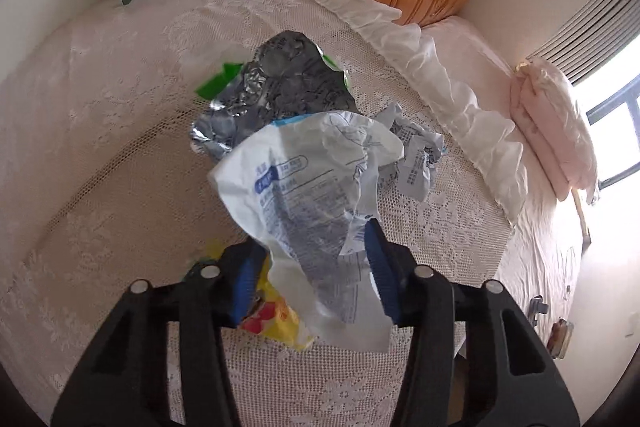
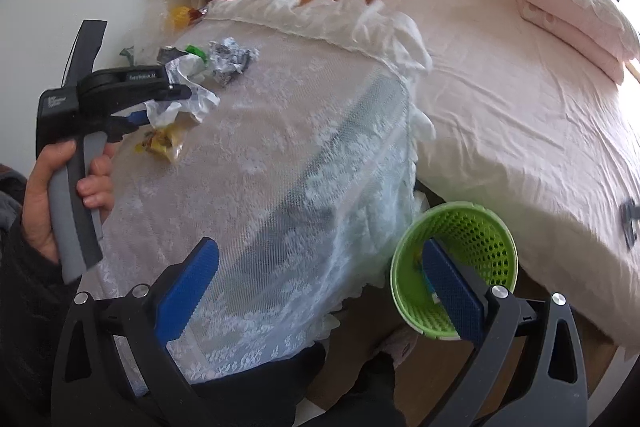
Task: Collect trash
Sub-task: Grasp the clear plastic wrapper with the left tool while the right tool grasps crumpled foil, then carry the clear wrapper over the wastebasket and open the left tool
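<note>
Left gripper point(image 1: 316, 267) has its blue pads clamped on a crumpled white wrapper point(image 1: 304, 179), lifted just above the lace-covered table point(image 1: 100, 131). A yellow wrapper point(image 1: 276, 319) lies under it, a foil bag point(image 1: 276, 87) just beyond. Right gripper point(image 2: 320, 291) is spread wide, holding nothing, with a green basket point(image 2: 476, 227) on the floor by the bed point(image 2: 520, 87).

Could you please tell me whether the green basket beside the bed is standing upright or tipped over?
Upright: the green basket stands on its base on the floor, its round mouth open upward. Something small lies inside.
</note>
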Demonstrator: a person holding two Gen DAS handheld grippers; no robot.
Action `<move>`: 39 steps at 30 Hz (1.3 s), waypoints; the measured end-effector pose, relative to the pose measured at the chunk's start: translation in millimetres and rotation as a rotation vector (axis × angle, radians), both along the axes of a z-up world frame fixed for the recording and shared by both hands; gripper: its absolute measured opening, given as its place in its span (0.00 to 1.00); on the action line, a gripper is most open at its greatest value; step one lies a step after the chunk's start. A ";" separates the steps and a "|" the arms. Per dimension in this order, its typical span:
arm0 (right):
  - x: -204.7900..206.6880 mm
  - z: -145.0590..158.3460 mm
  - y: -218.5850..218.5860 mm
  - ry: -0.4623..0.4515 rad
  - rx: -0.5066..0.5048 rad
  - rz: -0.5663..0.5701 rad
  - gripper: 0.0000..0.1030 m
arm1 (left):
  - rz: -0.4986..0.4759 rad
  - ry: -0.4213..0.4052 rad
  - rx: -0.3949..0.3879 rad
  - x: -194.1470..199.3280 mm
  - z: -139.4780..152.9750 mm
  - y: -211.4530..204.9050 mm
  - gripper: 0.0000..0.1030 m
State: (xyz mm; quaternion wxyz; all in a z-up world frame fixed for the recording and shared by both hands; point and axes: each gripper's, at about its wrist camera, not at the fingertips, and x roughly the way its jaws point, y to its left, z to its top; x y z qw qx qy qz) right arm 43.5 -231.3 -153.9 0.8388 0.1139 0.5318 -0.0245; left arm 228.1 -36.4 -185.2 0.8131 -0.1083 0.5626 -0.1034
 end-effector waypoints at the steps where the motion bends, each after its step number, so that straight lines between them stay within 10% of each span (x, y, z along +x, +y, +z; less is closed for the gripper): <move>1: 10.8 1.3 2.3 -0.012 -0.005 0.020 0.98 | 0.002 -0.006 -0.002 -1.5 2.3 1.3 0.46; 17: 225.2 -46.8 61.8 -0.034 -0.051 0.187 0.97 | 0.008 -0.155 0.033 -86.9 74.8 63.0 0.46; 22: 245.0 -70.4 82.1 0.029 -0.088 0.245 0.63 | 0.019 -0.161 0.059 -106.0 77.7 79.1 0.45; 30: 208.0 -41.1 65.7 -0.041 -0.030 0.236 0.49 | -0.025 -0.163 0.072 -107.9 80.9 69.1 0.45; 39: 49.3 12.4 -26.8 -0.087 -0.026 0.041 0.50 | -0.208 -0.203 0.049 -121.7 98.2 2.3 0.45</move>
